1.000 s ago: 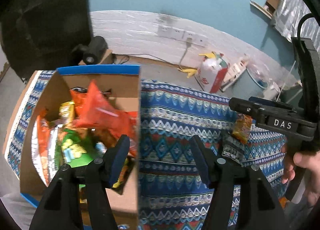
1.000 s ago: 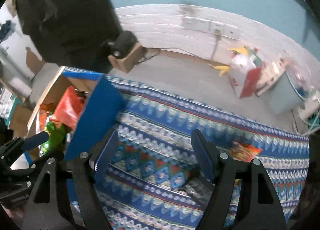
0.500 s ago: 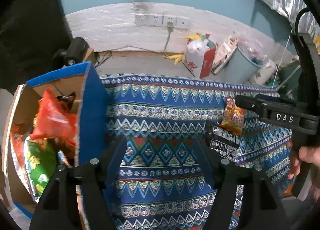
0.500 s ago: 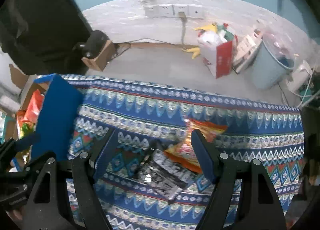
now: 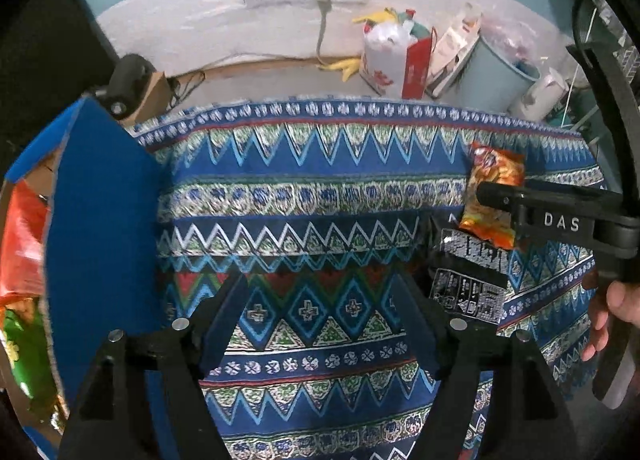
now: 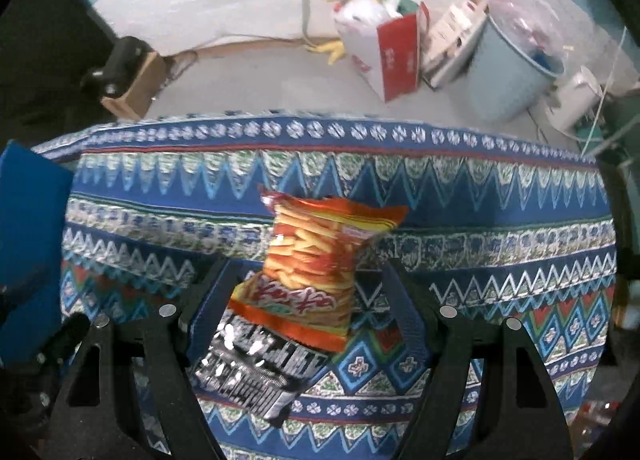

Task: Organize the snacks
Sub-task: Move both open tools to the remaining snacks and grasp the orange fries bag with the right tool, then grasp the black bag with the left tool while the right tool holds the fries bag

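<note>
An orange snack bag (image 6: 316, 260) lies on the patterned cloth, partly over a black and silver packet (image 6: 252, 376). My right gripper (image 6: 304, 300) is open, its fingers on either side of the orange bag's lower end, just above it. In the left wrist view the same orange bag (image 5: 490, 196) and black packet (image 5: 468, 280) lie at the right, under the right gripper's body. My left gripper (image 5: 320, 324) is open and empty over the cloth. The blue cardboard box (image 5: 100, 228) of snacks stands at the left.
The patterned tablecloth (image 5: 320, 196) covers the table. Beyond its far edge, on the floor, stand a red and white bag (image 6: 392, 44), a pale blue bin (image 6: 512, 72) and a small cardboard box with a black object (image 6: 128, 76). Wall sockets sit behind.
Both grippers swung right, away from the box. The right gripper closed in on the orange bag and black packet, which now sit between its open fingers.
</note>
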